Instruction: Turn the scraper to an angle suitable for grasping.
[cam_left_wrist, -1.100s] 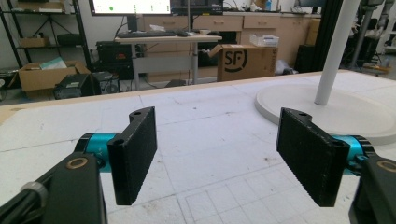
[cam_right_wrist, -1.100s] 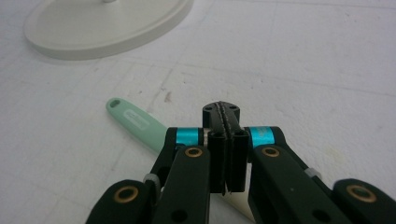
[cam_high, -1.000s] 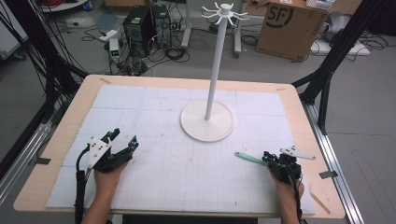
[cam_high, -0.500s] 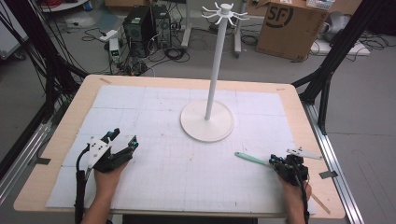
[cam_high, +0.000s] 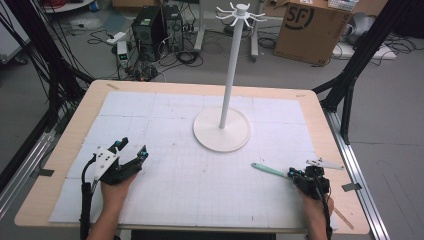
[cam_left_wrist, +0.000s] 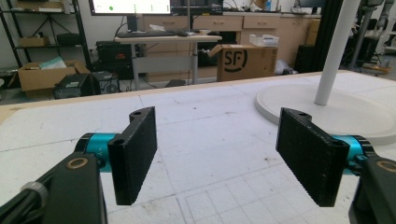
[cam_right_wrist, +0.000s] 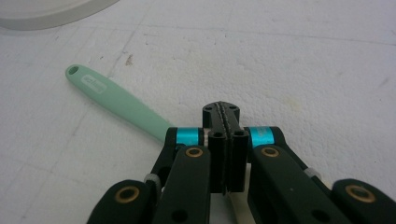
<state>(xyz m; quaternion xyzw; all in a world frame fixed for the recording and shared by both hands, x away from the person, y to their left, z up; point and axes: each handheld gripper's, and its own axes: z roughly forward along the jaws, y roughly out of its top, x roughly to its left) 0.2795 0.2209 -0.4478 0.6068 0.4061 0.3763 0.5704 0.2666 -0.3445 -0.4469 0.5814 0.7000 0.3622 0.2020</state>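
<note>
My right gripper (cam_right_wrist: 225, 122) is clenched tight, its two black jaws pressed flat together, and it sits low over the white gridded mat (cam_high: 180, 185). The mint-green handle (cam_right_wrist: 119, 104) runs out from under the jaws, slanting ahead and to their left, flat on the mat, its far end showing a small hanging hole. Whether the jaws pinch the near end of it I cannot tell, since that part is hidden beneath them. From above, the same gripper (cam_high: 301, 176) is at the handle's (cam_high: 269, 170) near end. My left gripper (cam_left_wrist: 217, 154) is released, jaws standing wide apart with only bare mat between them. The white stand (cam_left_wrist: 327, 109) rises ahead and to their right.
</note>
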